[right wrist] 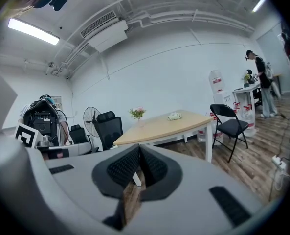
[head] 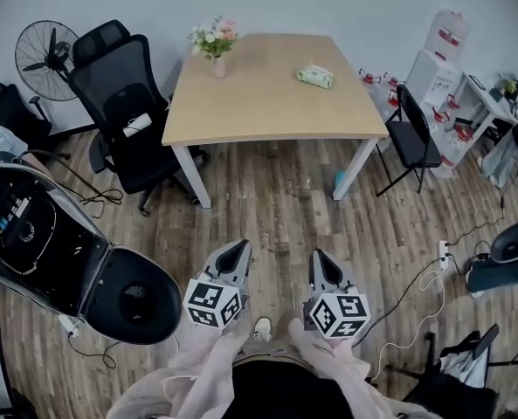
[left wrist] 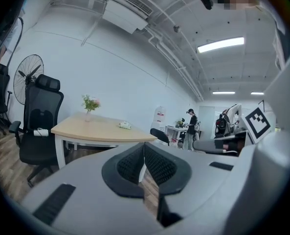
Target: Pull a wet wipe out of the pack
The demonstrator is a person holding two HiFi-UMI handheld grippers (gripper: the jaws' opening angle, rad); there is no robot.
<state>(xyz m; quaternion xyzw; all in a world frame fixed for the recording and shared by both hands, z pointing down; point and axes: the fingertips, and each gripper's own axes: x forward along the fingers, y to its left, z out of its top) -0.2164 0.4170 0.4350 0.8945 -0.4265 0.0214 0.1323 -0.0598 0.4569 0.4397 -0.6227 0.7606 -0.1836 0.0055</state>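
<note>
The wet wipe pack (head: 315,77) is a small pale green packet lying on the far right part of a light wooden table (head: 267,112). It also shows small and far off as the pack (left wrist: 124,125) in the left gripper view and the pack (right wrist: 174,116) in the right gripper view. Both grippers are held side by side over the wooden floor, well short of the table. The left gripper (head: 241,248) (left wrist: 144,147) has its jaws together with nothing between them. The right gripper (head: 315,257) (right wrist: 139,148) is likewise shut and empty.
A vase of flowers (head: 217,44) stands on the table's far left corner. A black office chair (head: 123,103) and a fan (head: 44,55) are left of the table, a folding chair (head: 416,133) right of it. A large black machine (head: 40,243) sits at my left; a power strip (head: 442,253) and cables lie at right.
</note>
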